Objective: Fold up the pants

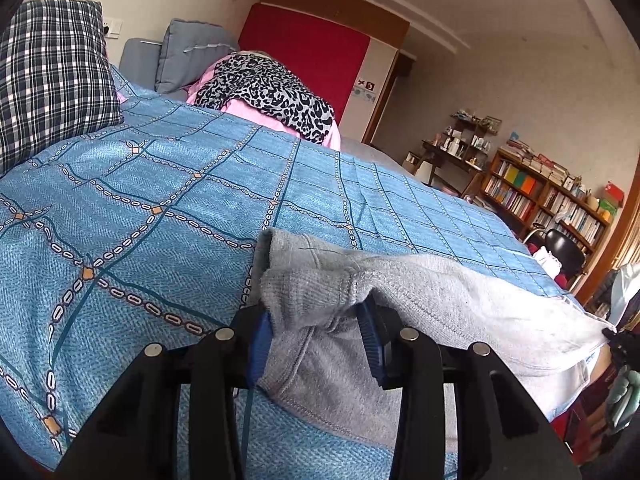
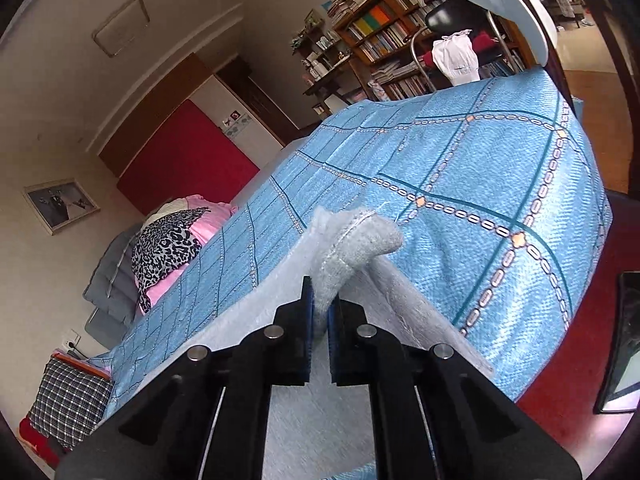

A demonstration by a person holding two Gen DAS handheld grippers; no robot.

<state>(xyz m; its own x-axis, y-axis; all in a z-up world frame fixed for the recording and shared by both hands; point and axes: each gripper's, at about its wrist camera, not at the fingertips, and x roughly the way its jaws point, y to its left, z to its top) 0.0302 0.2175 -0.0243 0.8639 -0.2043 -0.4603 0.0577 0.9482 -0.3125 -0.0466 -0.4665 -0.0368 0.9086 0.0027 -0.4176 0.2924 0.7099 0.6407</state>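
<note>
The grey pants point(image 1: 420, 292) lie along the near edge of the bed point(image 1: 160, 208), on its blue chain-patterned cover, and both claws have hold of them.

In the left wrist view, the left claw point(image 1: 316, 344) sits at 6 o'clock, its blue pads point(image 1: 260, 340) pressed on a bunched corner of the grey fabric. The cloth rises out of the jaws toward 12 o'clock as a small upright fold, then stretches away toward 3 o'clock as a long pale band that runs to the frame's right edge. A loose flap hangs from the jaws toward 6 o'clock.

In the right wrist view, the right claw point(image 2: 318, 308) is clenched on another part of the pants point(image 2: 360, 240); the pads stand nearly together with a thin pinch of fabric between them. A fuzzy rolled hem juts beyond the fingertips toward 1 o'clock, and the rest of the garment spreads from the jaws toward 7 o'clock and under the claw.
</note>
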